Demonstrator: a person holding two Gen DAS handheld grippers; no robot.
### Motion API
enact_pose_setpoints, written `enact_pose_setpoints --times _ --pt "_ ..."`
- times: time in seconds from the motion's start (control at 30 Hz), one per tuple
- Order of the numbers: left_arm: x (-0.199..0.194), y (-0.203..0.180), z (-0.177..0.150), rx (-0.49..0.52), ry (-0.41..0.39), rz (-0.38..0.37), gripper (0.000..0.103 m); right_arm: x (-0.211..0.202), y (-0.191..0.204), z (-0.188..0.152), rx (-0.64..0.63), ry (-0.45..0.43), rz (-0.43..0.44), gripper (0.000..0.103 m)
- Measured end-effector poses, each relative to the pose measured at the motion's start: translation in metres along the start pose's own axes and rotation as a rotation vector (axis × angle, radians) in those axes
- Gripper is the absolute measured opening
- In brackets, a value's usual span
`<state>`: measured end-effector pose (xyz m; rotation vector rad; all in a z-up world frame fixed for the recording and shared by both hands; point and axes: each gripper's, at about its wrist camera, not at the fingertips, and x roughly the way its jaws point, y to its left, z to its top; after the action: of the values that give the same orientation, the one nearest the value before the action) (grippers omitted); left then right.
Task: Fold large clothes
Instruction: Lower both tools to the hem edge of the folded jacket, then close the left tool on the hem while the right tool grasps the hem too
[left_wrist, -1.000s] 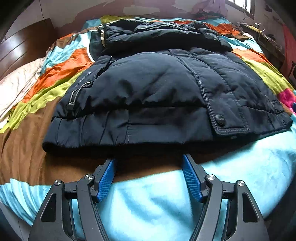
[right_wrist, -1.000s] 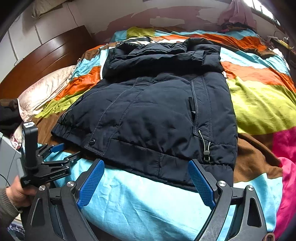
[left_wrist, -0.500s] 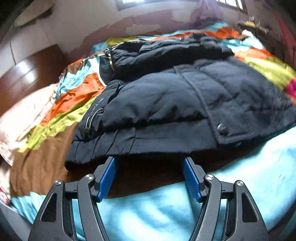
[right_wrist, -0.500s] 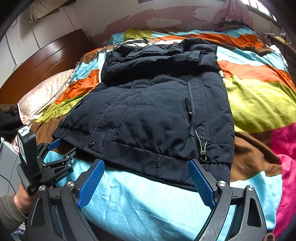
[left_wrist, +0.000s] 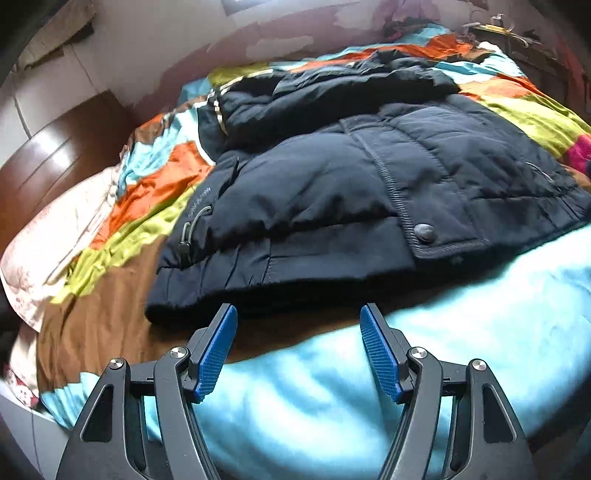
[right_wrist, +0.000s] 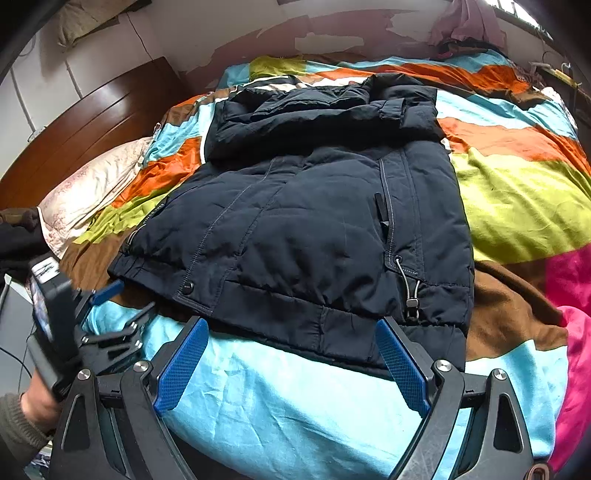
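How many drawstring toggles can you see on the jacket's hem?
2. One toggle hangs at the hem's left corner near the brown stripe, the other at the right corner. Any others may be hidden under the jacket.

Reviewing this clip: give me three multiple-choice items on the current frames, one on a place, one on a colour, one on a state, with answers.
1. Where does the jacket lie?
A. on the striped bedspread
B. on the floor
C. hung on the headboard

2. What colour are the gripper pads?
A. red
B. blue
C. white

3. How do the right gripper and the left gripper stand?
A. both clamped on the hem
B. one holds a sleeve
C. both open, holding nothing

Answers: 1 A, the jacket rests flat on the bedspread. 2 B, ribbed blue pads show in both views. 3 C, both pairs of pads stand apart just short of the hem.
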<state>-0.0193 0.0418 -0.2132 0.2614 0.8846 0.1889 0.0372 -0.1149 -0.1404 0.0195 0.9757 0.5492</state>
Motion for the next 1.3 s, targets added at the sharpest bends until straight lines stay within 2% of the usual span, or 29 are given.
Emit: enact_pose_setpoints --times 0.13,0.2,0.3,0.4,0.47,0.67,0.77,0.93,1.0,1.07,1.2,1.23,1.27,1.3 --pt "-0.006 -0.01 -0.002 0.099 -0.063 0.067 0.063 0.001 0.002 0.0 0.0 0.002 0.005 0.092" --pt "-0.002 -0.014 -0.002 0.154 -0.073 0.076 0.063 0.001 0.003 0.0 -0.002 0.003 0.009 0.092" --pt "0.002 -0.024 -0.004 0.225 -0.093 0.064 0.063 0.0 0.003 -0.001 0.001 0.003 0.011 0.092" --pt "0.003 -0.025 -0.007 0.228 -0.134 0.06 0.063 0.001 0.0 -0.003 0.013 0.005 0.013 0.092" --pt "0.003 -0.02 -0.01 0.197 -0.174 0.053 0.063 0.002 -0.002 -0.004 0.017 0.01 0.017 0.092" --pt "0.017 -0.018 -0.016 0.232 -0.148 0.029 0.063 0.004 -0.004 -0.007 0.029 0.02 0.018 0.092" --pt "0.017 -0.019 -0.014 0.309 -0.155 0.006 0.063 0.004 -0.006 -0.007 0.039 0.02 0.018 0.092" --pt "0.024 -0.021 -0.019 0.424 -0.216 0.013 0.064 0.004 -0.008 -0.007 0.046 0.025 0.015 0.092" --pt "0.031 -0.017 -0.02 0.414 -0.224 -0.003 0.066 0.004 -0.008 -0.007 0.042 0.027 0.012 0.092" --pt "0.038 -0.009 -0.014 0.35 -0.207 -0.038 0.067 0.004 -0.009 -0.007 0.034 0.03 0.005 0.092" --pt "0.05 0.02 0.001 0.123 -0.154 -0.089 0.063 0.002 -0.009 -0.005 0.035 0.029 -0.003 0.092" --pt "0.05 0.025 0.003 0.085 -0.148 -0.113 0.055 0.002 -0.009 -0.005 0.033 0.029 -0.006 0.092" --pt "0.05 0.029 0.006 0.062 -0.142 -0.123 0.039 0.002 -0.009 -0.005 0.029 0.03 -0.01 0.092" --pt "0.051 0.031 0.007 0.047 -0.132 -0.135 0.034 0.003 -0.009 -0.005 0.026 0.032 -0.013 0.092"
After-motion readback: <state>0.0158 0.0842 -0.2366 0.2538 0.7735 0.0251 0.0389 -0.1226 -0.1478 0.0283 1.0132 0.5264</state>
